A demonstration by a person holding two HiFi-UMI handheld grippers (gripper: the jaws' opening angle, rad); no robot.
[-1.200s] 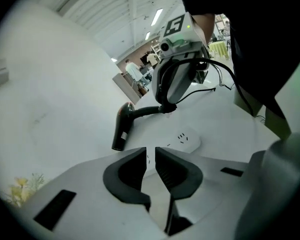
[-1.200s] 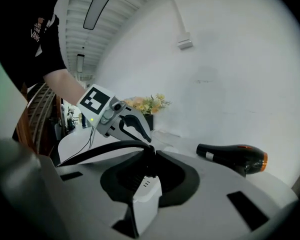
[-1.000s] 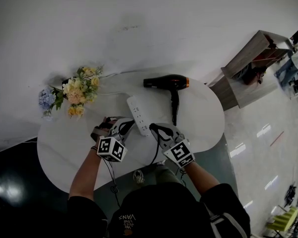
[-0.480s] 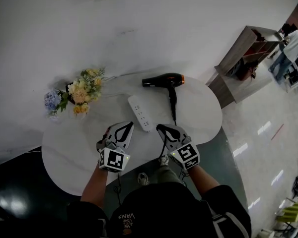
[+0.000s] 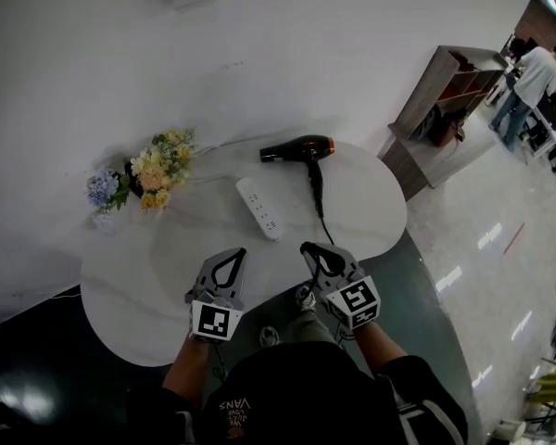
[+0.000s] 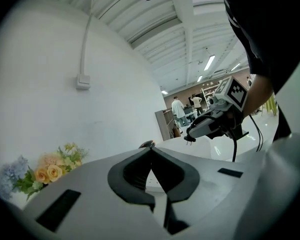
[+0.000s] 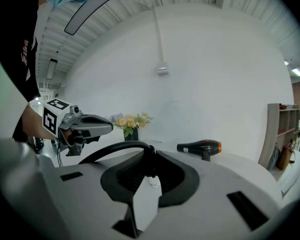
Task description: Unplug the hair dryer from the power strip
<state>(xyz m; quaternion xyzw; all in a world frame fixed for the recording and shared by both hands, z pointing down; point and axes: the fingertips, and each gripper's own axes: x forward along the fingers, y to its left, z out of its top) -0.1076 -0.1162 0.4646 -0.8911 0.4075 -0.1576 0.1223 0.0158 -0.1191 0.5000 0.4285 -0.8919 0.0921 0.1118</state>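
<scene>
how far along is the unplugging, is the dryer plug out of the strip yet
Done: the plug is out of the power strip, whose sockets look empty. In hand: the right tongs are shut on the plug, its cord running back to the hair dryer; the left tongs are shut on nothing. Left: probably just setting the plug down.

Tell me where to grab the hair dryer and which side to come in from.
Take the hair dryer by its handle. It lies flat on the table, barrel along the far edge, the slim straight handle pointing back toward the person. Coming from above and closing across the handle looks best; the barrel is thicker, and the cord leaves the handle's end.
</scene>
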